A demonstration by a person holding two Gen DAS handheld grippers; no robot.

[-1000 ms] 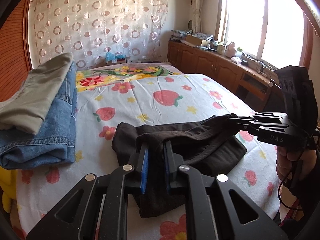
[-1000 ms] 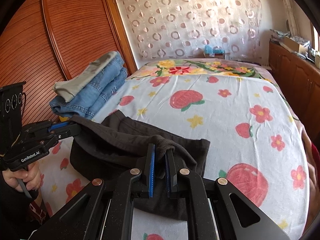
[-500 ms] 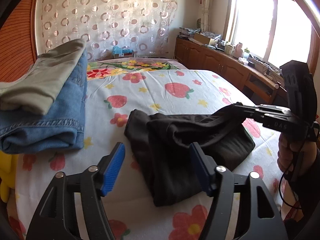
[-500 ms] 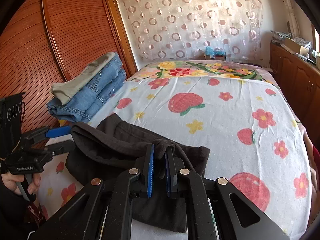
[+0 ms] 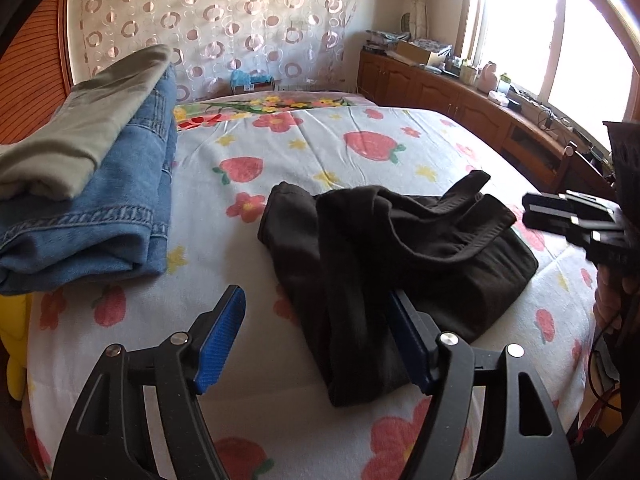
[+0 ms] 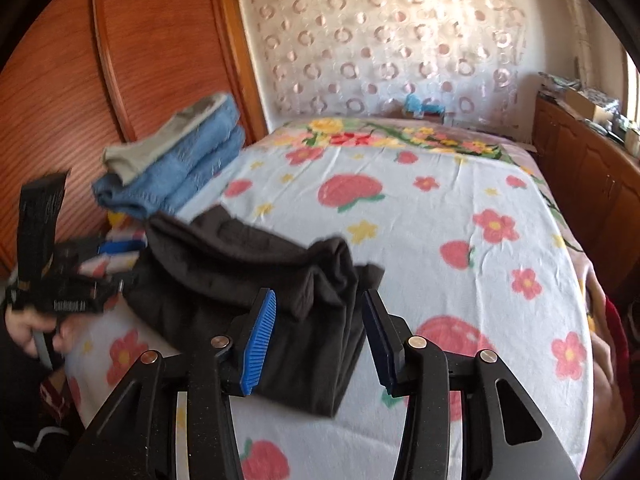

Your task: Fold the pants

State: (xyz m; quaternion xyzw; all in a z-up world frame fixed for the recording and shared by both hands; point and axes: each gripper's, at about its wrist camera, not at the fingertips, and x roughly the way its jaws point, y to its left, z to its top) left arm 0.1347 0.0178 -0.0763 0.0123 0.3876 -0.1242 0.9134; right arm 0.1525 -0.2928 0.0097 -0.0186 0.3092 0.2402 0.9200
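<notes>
Left wrist view: left hand-held gripper [image 5: 316, 336] released, blue pads spread, nothing between them. Dark pants [image 5: 396, 256] lie bunched on bed [image 5: 340, 160], partly folded, top layer ridged. Jeans stack [image 5: 100, 200] well apart at side.

Right wrist view: right hand-held gripper [image 6: 318, 340] also released, jaws wide, just above pants [image 6: 256, 280] near edge.

Judgement: fold rough; flatten ridge, square edges before next fold; pinch both layers at corners.
</notes>
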